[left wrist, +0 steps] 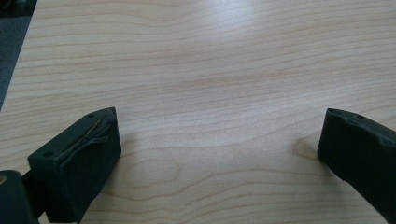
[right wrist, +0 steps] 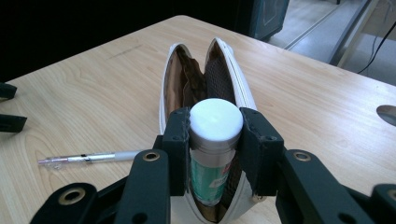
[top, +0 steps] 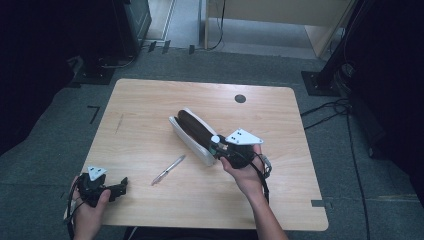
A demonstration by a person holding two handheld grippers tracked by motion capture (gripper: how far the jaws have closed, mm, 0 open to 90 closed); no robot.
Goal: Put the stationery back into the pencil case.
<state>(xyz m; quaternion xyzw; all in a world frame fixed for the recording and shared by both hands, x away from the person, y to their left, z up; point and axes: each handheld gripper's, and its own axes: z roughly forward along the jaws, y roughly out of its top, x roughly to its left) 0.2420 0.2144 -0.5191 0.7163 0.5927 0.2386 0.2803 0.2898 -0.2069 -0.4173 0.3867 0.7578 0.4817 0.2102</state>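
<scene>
A cylindrical tube with a white cap point(right wrist: 216, 119) and a green-and-white label stands clamped between the two black jaws of the right gripper point(right wrist: 215, 154), one pad pressed on each side just below the cap. The tube sits at the near end of an open white pencil case point(right wrist: 243, 88), its lower part down between the case's two parted walls; how deep it reaches inside cannot be told. In the high view the cap appears as a small pale disc point(top: 215, 139) at the end of the case nearest the person, with the right gripper point(top: 223, 150) and the hand that holds it point(top: 246, 175) immediately behind it, the grey three-cornered plate uppermost.

The pencil case point(top: 189, 142) lies near the middle of the wooden table point(top: 150, 100), running diagonally from the far left towards the near right, its zip mouth open upward and its brown lining and dark mesh pocket exposed.

A slim pen point(top: 168, 170) with a clear pinkish tip lies flat on the table, left of the case's near end and apart from it; in the right gripper view the pen point(right wrist: 88, 158) lies to the left of the jaws.

The left gripper point(top: 120, 187) rests at the near left corner of the table, well apart from the case. Its jaws stand spread wide over bare wood, with nothing between them.

A dark round grommet point(top: 240, 98) is set in the far part of the tabletop.
</scene>
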